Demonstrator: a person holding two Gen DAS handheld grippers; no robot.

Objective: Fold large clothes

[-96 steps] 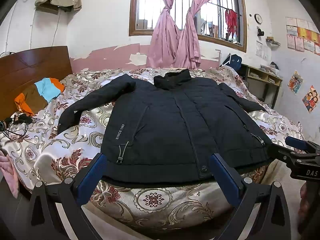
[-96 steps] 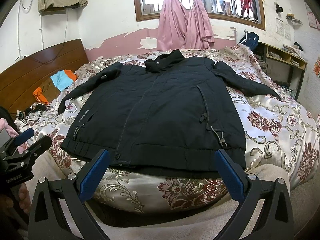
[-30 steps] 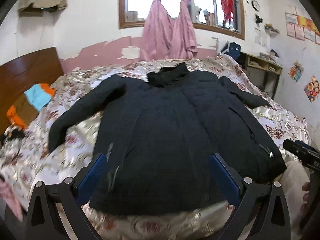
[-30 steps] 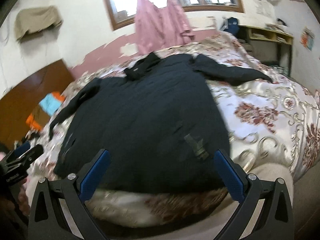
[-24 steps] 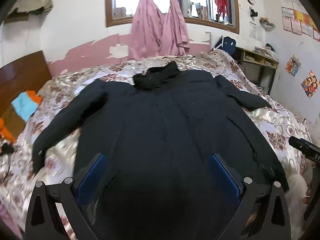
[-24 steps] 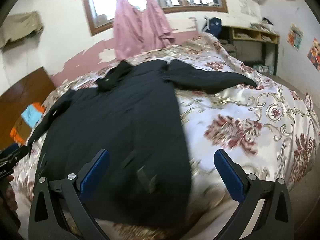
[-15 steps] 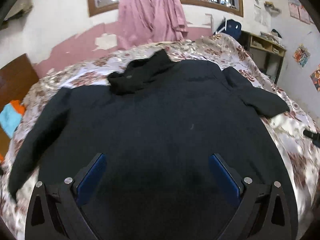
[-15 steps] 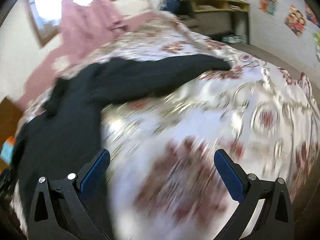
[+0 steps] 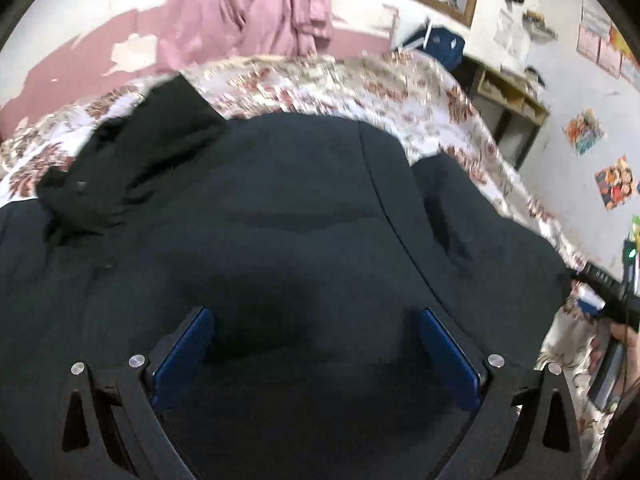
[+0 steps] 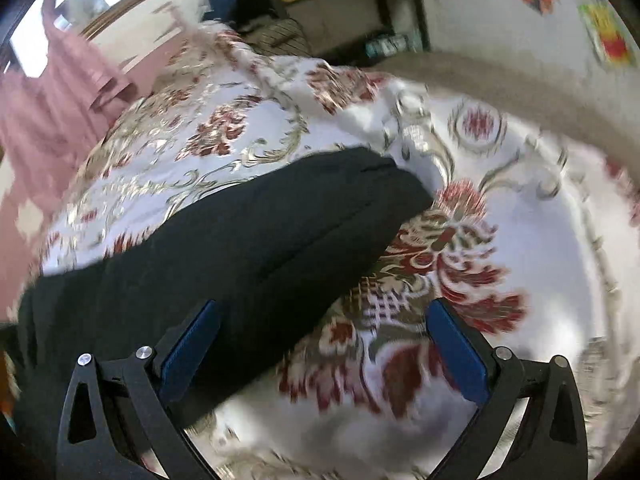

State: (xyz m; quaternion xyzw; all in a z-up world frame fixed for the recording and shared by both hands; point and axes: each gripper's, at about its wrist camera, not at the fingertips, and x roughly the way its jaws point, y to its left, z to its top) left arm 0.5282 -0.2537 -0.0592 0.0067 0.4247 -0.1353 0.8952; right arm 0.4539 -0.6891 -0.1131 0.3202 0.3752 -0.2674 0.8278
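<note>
The jacket [image 9: 280,240] is plain black all over, collar [image 9: 132,160] and sleeve [image 10: 256,232] alike, with no pattern that the blur lets through. Under it the bedspread [image 10: 500,184] is glossy white, worked with dark red flowers and pale gold scrolls. The curtains [image 9: 248,4] are dusty pink, and the wall [image 9: 72,68] below them is a deeper pink with white patches. Both grippers have black frames and blue pads [image 9: 182,356]. The shelf unit [image 9: 504,96] looks yellowish wood, and the posters [image 9: 612,182] show mixed bright colours.
</note>
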